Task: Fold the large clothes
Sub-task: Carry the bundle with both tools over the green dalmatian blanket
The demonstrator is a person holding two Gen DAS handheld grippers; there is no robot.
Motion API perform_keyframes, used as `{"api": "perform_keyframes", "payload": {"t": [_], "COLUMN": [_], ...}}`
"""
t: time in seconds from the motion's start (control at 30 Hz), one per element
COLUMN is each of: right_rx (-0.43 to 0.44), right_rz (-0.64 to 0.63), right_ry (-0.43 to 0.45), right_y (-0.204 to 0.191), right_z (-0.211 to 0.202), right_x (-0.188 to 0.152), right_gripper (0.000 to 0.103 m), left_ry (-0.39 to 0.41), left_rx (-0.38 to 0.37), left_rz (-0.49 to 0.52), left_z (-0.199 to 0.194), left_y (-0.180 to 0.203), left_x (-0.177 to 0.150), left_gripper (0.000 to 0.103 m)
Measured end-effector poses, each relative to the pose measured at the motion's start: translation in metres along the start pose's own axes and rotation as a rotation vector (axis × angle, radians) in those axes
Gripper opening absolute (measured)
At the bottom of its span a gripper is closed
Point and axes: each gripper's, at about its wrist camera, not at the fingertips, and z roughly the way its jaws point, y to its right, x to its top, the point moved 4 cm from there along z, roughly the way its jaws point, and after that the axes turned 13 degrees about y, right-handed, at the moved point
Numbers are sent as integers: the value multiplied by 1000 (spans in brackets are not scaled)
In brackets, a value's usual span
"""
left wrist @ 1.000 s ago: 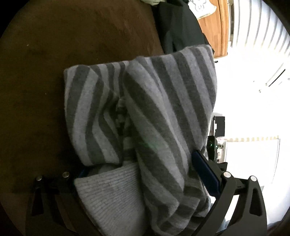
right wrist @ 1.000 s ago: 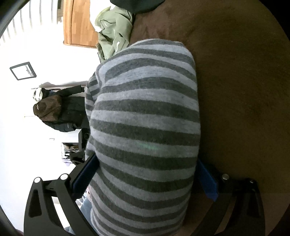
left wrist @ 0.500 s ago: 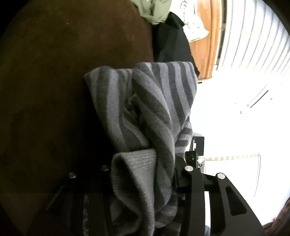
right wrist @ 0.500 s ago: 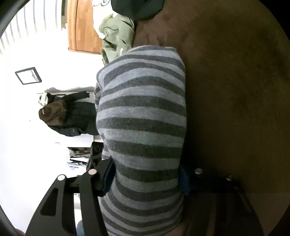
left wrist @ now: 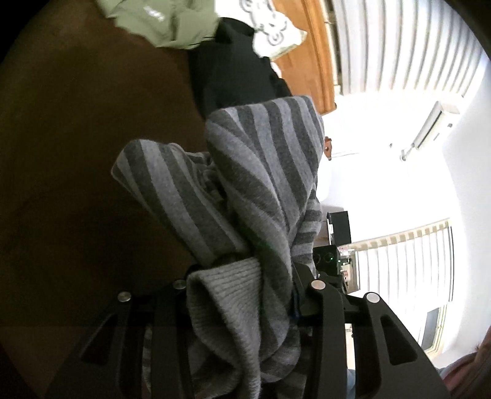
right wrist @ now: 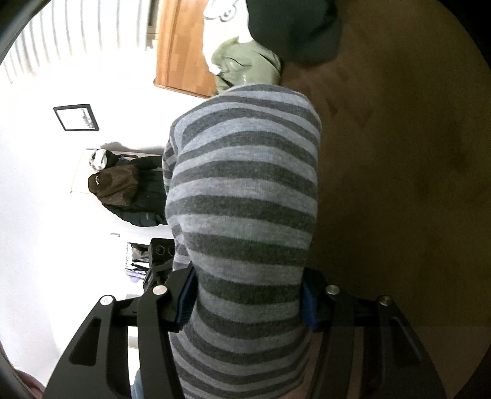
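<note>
A grey striped knit sweater (left wrist: pixel 260 184) is bunched between the jaws of my left gripper (left wrist: pixel 242 291), which is shut on it; its plain ribbed hem (left wrist: pixel 227 294) folds out at the jaws. In the right wrist view the same sweater (right wrist: pixel 245 196) runs through my right gripper (right wrist: pixel 247 299), which is shut on it, blue pads (right wrist: pixel 185 299) pressed against its sides. Both grippers hold it up off the brown surface (left wrist: pixel 76 153), also seen in the right wrist view (right wrist: pixel 399 168).
A black garment (left wrist: pixel 233 73), an olive green garment (left wrist: pixel 159 21) and a white printed one (left wrist: pixel 276 33) lie at the far end of the brown surface. A wooden headboard (right wrist: pixel 181 55) stands behind. Jackets (right wrist: pixel 135 196) hang on the wall.
Both grippers closed from wide open onto the sweater and lifted it. The cloth bunched narrower, and both views tilted up toward the far clothes pile and wall.
</note>
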Motion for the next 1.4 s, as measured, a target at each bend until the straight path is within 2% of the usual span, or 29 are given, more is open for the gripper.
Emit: {"api": "perform_keyframes", "payload": {"t": [0.3, 0.43, 0.63, 0.87, 1.2, 1.4], "right_rx": [3, -7, -42, -113, -208, -247], "right_rz": [-31, -40, -47, -32, 34, 77], "right_ry": [92, 157, 271, 406, 598, 682], "right_y": [-31, -36, -26, -2, 53, 85], "right_z": [-78, -124, -213, -328, -491, -560], "right_x": [17, 26, 41, 48, 36, 26], "right_gripper": [54, 54, 54, 54, 54, 54], "left_ry": [-47, -86, -175, -310, -527, -616], "left_rx": [-46, -82, -138, -185, -235, -258], "left_rz": [96, 120, 163, 212, 270, 298], "left_z": [24, 58, 132, 237, 377, 424], "left_y": [73, 100, 145, 203, 267, 294], "left_x": [-16, -23, -44, -93, -195, -248], "left_gripper": [39, 39, 39, 39, 39, 39]}}
